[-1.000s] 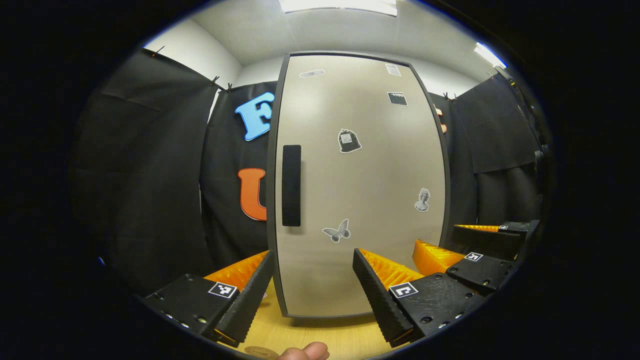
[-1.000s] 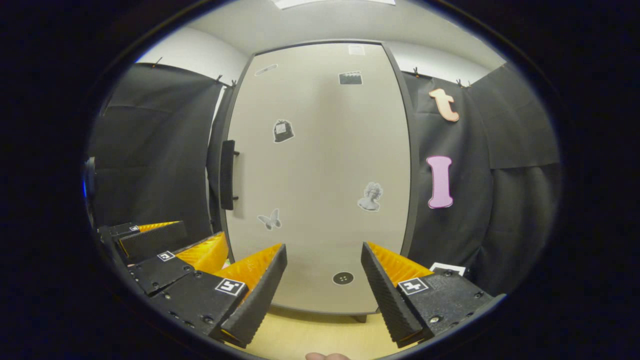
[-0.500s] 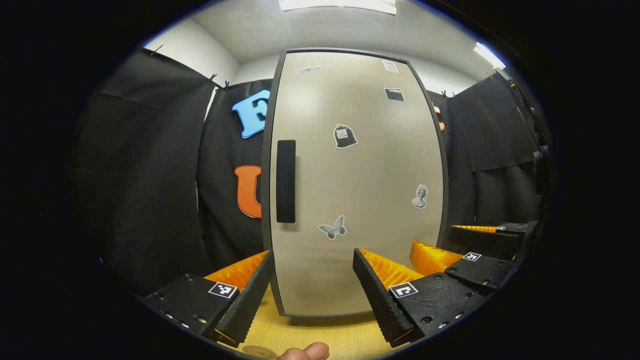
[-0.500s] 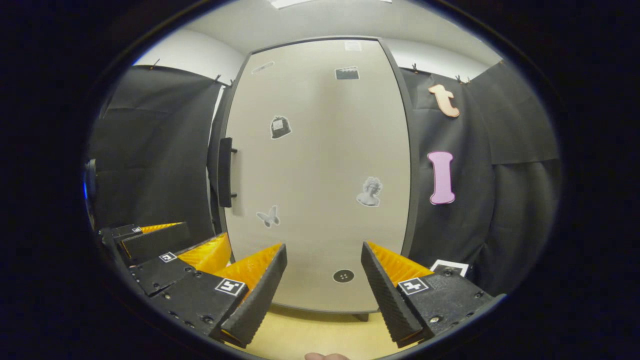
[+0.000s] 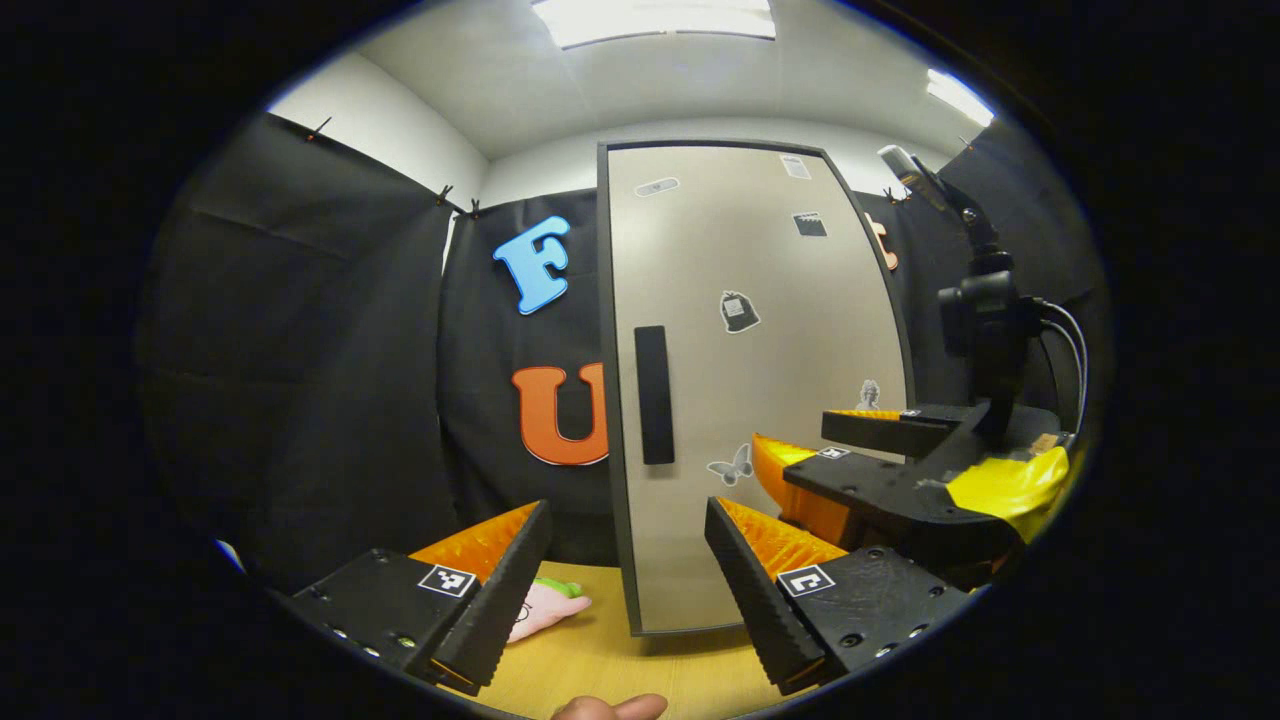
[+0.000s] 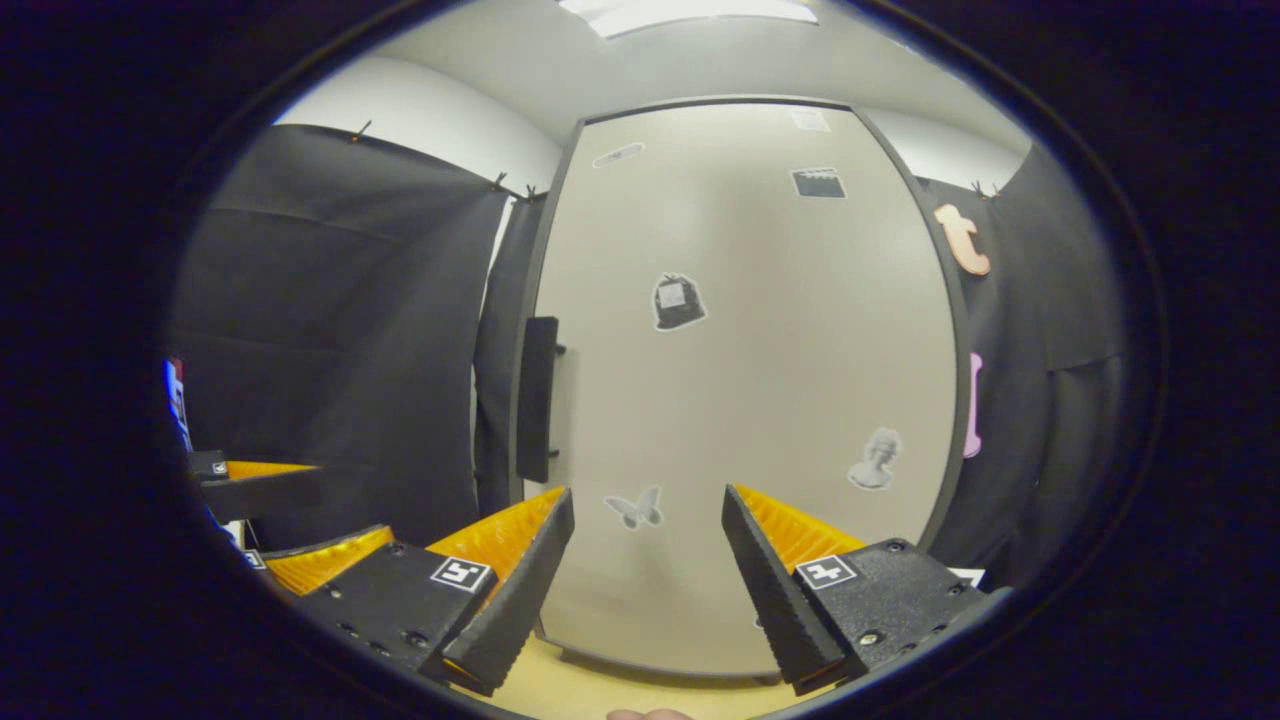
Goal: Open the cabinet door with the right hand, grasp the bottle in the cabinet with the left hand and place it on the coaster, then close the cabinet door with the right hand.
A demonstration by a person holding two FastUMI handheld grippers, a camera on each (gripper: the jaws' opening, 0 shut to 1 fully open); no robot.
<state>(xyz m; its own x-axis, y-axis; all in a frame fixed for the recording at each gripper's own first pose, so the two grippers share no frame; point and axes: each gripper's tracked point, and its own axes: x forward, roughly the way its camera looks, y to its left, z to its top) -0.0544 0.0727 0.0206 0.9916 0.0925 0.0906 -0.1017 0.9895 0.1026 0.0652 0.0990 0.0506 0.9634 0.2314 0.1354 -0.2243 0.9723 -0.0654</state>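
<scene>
No readable writing anywhere on the cabinet door [image 5: 760, 400] as far as I can make out. It's got a bunch of little grey stickers: a butterfly [image 5: 731, 466] low down, a sack-looking one [image 5: 738, 311] around the middle, a bust [image 5: 869, 393] over at the 3 o'clock edge, a clapperboard [image 5: 809, 223] and a couple of small label-type ones up near 12 o'clock, but those are too tiny to read. The fingers carry small square black-and-white marker tags, no text on them either.

The door itself is a tall, plain beige panel with a dark frame, standing on a light wooden table [image 5: 600, 660]. It's closed. The handle [image 5: 654, 394] is a black vertical bar on the door's 9 o'clock side; in the right gripper view it sits edge-on at [image 6: 536, 398].

Left gripper [image 5: 625, 590]: fingers spread apart, nothing between them, pointing at the lower part of the door. Right gripper [image 6: 648, 578]: also spread apart with nothing in it, close up to the door, with the butterfly sticker just above the gap. From the left gripper view you can see the right gripper at about 3 o'clock [image 5: 815, 455], near the door's lower right.

There's a pink plush toy [image 5: 540, 608] lying on the table just left of the cabinet, partly behind the left finger.
</scene>
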